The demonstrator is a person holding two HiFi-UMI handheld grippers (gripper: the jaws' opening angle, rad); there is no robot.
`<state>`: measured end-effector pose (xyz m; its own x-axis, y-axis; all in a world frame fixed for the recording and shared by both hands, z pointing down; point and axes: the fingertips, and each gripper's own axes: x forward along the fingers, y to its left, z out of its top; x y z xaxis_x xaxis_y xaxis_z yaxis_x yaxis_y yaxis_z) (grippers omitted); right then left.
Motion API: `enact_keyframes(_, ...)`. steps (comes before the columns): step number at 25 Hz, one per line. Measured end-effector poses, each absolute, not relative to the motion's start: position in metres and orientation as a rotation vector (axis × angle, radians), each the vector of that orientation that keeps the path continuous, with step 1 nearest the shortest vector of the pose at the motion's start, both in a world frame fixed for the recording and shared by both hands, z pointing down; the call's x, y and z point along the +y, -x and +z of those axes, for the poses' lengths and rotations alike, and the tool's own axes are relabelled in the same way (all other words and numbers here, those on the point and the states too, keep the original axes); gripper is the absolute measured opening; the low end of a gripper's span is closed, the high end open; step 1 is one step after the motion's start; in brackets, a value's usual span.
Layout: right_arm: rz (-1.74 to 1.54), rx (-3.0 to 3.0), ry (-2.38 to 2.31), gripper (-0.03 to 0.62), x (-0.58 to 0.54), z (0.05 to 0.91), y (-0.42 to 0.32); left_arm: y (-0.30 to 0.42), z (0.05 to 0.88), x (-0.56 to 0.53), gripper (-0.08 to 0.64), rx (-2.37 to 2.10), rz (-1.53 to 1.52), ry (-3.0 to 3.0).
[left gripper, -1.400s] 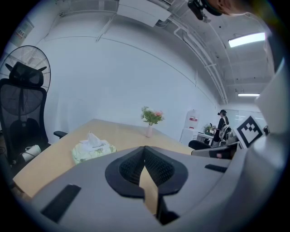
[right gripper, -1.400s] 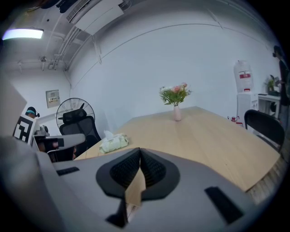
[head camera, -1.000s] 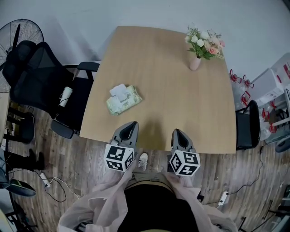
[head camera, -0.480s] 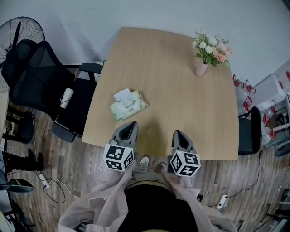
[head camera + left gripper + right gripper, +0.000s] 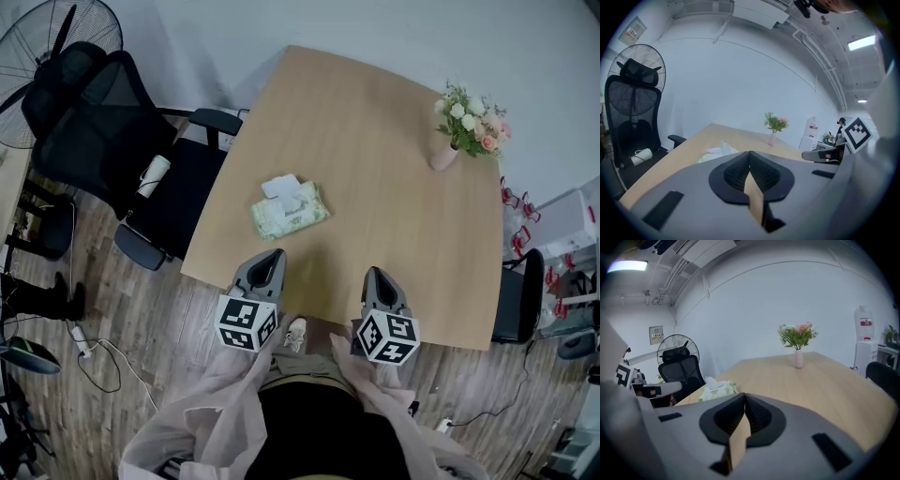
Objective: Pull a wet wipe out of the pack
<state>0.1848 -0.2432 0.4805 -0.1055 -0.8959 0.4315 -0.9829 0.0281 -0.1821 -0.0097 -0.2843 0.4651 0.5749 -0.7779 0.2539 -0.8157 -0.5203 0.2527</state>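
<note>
Pale-green soft plastic wipe pack [image 5: 292, 212], ahead of the closed, empty left gripper [image 5: 272, 257] and right gripper [image 5: 374, 275], looks light: pinch its limp white wipe tuft [image 5: 280, 186]

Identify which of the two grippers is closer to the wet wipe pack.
The left gripper; the wet wipe pack lies just beyond it, while the right gripper is farther aside.

Left tongs [image 5: 750, 161] pressed together, empty; wipe pack [image 5: 715, 153] lies ahead on the wooden table [image 5: 740, 136]
</note>
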Motion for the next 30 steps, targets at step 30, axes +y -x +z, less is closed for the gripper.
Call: enact_keyframes(30, 0.612, -2.331, -1.621, 0.012, -0.328, 0.483, -0.079, 0.083, 0.481, -0.323, 0.011, -1.485, 0.182, -2.325)
